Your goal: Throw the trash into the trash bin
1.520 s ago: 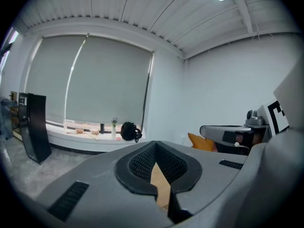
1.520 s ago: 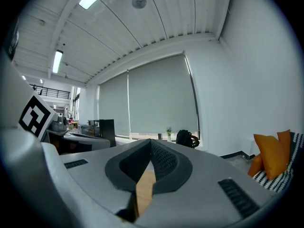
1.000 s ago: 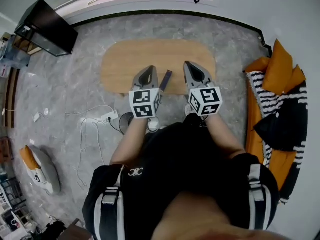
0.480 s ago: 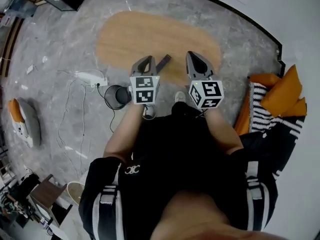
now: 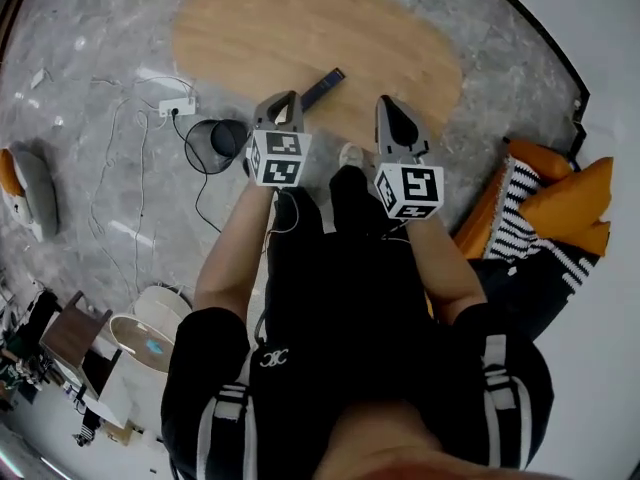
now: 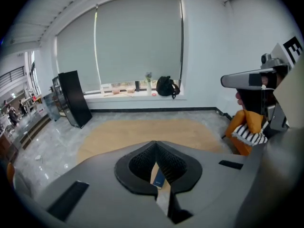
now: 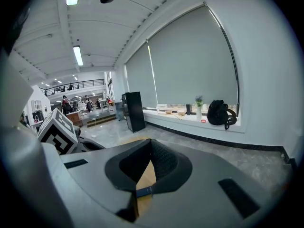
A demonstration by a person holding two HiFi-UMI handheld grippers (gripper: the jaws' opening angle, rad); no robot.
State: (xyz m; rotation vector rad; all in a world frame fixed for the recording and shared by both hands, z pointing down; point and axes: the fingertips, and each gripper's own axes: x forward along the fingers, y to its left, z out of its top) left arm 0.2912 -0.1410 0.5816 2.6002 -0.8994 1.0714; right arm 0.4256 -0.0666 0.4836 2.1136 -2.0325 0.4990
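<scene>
Both claws have sunk toward the oval wooden bench (image 5: 250, 28). Left claw (image 5: 287, 103) and right claw (image 5: 388, 108) are closed and empty. Dark flat rectangular trash (image 5: 323, 88) lies on the bench between them, untouched. Black mesh trash bin (image 5: 215, 146) stands on the floor, left. Nothing binned yet.

Just one wooden counter (image 5: 250, 28), one dark packet (image 5: 323, 88) and one black bin (image 5: 213, 146) here. Two tools in view: left tool (image 5: 289, 98) and right tool (image 5: 386, 102).
</scene>
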